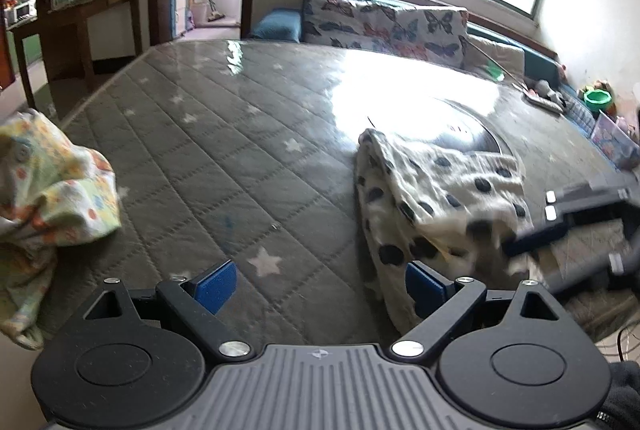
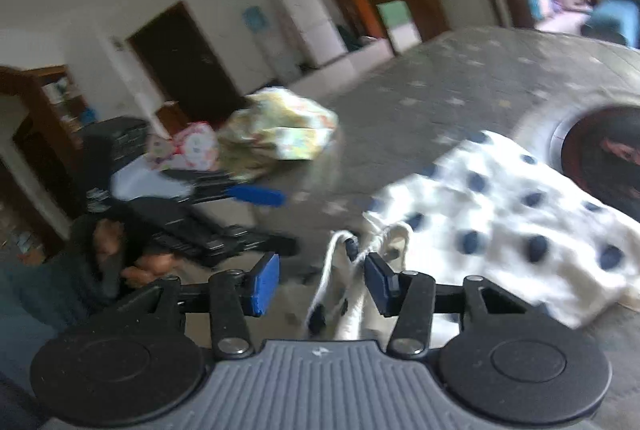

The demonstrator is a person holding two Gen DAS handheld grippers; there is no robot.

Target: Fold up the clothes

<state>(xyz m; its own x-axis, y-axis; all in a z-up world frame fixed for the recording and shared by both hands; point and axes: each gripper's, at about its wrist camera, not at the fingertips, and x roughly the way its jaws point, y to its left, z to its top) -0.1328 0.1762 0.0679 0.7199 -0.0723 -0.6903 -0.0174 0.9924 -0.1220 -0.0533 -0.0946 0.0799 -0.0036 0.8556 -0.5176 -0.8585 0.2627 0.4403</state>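
A white garment with dark dots lies crumpled on the grey star-quilted mattress, its bulk spread flat and one edge trailing off the near side. The left claw hangs over bare mattress just beside that garment, its blue pads wide apart with nothing between them. The right claw sits at the garment's near edge, partly parted; a strip of dotted cloth runs between its pads, neither of which presses on it. A flowery yellow garment lies bunched well apart from the dotted one.
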